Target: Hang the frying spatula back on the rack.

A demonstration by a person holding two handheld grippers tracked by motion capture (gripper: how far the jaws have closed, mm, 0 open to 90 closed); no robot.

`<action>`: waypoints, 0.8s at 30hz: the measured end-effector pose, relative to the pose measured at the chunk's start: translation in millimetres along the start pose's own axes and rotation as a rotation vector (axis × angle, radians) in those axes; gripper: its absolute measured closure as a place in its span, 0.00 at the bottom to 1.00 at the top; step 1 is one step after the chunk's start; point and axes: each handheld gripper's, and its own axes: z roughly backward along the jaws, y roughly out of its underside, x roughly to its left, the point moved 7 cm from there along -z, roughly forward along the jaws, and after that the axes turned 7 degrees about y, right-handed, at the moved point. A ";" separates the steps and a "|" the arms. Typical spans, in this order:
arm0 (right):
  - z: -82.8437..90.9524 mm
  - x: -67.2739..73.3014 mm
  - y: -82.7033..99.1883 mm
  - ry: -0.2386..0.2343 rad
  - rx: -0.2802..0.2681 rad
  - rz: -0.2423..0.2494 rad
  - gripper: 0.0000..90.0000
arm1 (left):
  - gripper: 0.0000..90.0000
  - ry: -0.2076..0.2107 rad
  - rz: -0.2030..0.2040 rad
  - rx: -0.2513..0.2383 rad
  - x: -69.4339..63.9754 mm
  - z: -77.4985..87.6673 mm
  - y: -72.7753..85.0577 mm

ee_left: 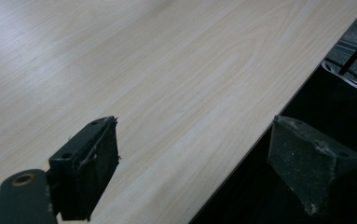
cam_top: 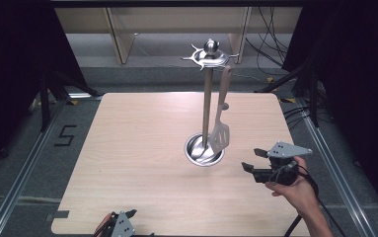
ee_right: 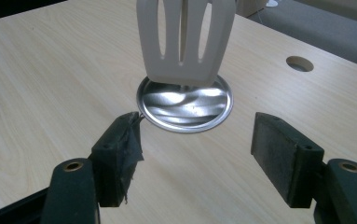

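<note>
Spatula, slotted, pale grey (cam_top: 221,134): hung on steel rack (cam_top: 207,98). Right gripper (cam_top: 250,160), at the rack's four o'clock, is held wide open, empty. Judged step: approach; next, blade to be clasped squarely.

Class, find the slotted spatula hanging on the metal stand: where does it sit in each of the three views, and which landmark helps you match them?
High view: the slotted spatula hangs right of the pole, right of centre, its blade just above the round metal base.
Left gripper view: not in this picture, which looks across the wooden table.
Right gripper view: its blade is at top centre, over the base.
Shared landmark: the base.
</note>
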 end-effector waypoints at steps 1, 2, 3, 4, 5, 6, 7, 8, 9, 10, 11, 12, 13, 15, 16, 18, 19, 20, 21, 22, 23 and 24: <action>0.0 0.0 0.0 0.000 0.000 0.000 0.38 | 0.17 0.004 0.003 0.003 -0.3 0.7 0.1; -0.1 0.4 1.0 -0.005 0.001 0.000 0.38 | 0.17 0.011 -0.011 0.004 0.3 1.7 -0.8; -1.0 -1.4 0.9 0.003 -0.014 0.015 0.38 | 0.17 0.002 -0.013 0.001 0.9 1.2 -0.8; -1.0 0.4 2.6 -0.001 -0.005 0.004 0.38 | 0.17 0.003 -0.013 0.002 1.0 1.0 -0.6; -2.1 1.2 4.8 -0.004 -0.004 0.002 0.38 | 0.17 -0.001 0.002 -0.004 0.2 0.2 -0.7; -1.9 2.5 6.6 -0.010 0.011 -0.006 0.38 | 0.17 -0.004 -0.002 0.001 0.8 0.2 -0.3; -1.9 2.5 6.6 -0.010 0.011 -0.006 0.38 | 0.17 -0.004 -0.002 0.001 0.8 0.2 -0.3; -2.5 2.8 7.2 -0.009 0.010 -0.008 0.38 | 0.17 0.002 0.003 -0.003 0.0 0.2 -0.6; -2.4 4.1 8.3 -0.012 0.019 -0.022 0.38 | 0.17 0.004 0.003 -0.003 -0.3 0.1 -0.4; -3.0 3.4 8.9 -0.007 0.019 -0.014 0.38 | 0.17 0.005 0.003 -0.002 -0.5 0.2 -0.2; -2.4 4.4 9.9 -0.010 0.021 -0.013 0.38 | 0.17 0.002 -0.006 0.002 0.3 0.3 0.0; -2.4 4.4 9.9 -0.010 0.021 -0.013 0.38 | 0.17 0.012 0.004 -0.005 -1.1 0.3 -0.4; -2.3 5.1 11.4 -0.018 0.023 -0.002 0.38 | 0.17 0.003 -0.008 0.003 0.3 0.4 0.2; -3.1 4.1 11.6 -0.007 0.010 0.010 0.38 | 0.17 0.013 0.007 -0.018 -1.6 -0.4 -1.0; -2.6 6.4 13.2 -0.010 0.023 -0.009 0.38 | 0.17 0.012 -0.001 0.001 -0.8 0.8 0.6; -3.2 5.7 14.1 -0.013 0.025 0.005 0.38 | 0.17 0.002 -0.007 0.003 0.7 1.2 0.9; -3.8 7.8 15.4 -0.013 0.024 -0.011 0.38 | 0.17 0.011 0.002 -0.012 -0.4 1.2 0.0; -3.8 7.8 15.4 -0.013 0.024 -0.011 0.38 | 0.17 0.011 0.002 -0.012 -0.4 1.2 0.0; -3.6 8.8 16.5 -0.020 0.033 -0.013 0.38 | 0.17 0.008 -0.009 -0.010 0.3 1.7 0.0; -3.3 9.7 17.1 -0.017 0.037 -0.024 0.38 | 0.17 0.003 -0.015 -0.002 1.4 2.1 0.7; -4.3 8.6 17.8 -0.016 0.035 0.002 0.37 | 0.17 0.001 -0.018 0.001 1.7 2.5 1.0; -4.3 8.6 17.8 -0.016 0.035 0.002 0.37 | 0.17 0.002 -0.018 0.000 1.7 2.5 1.1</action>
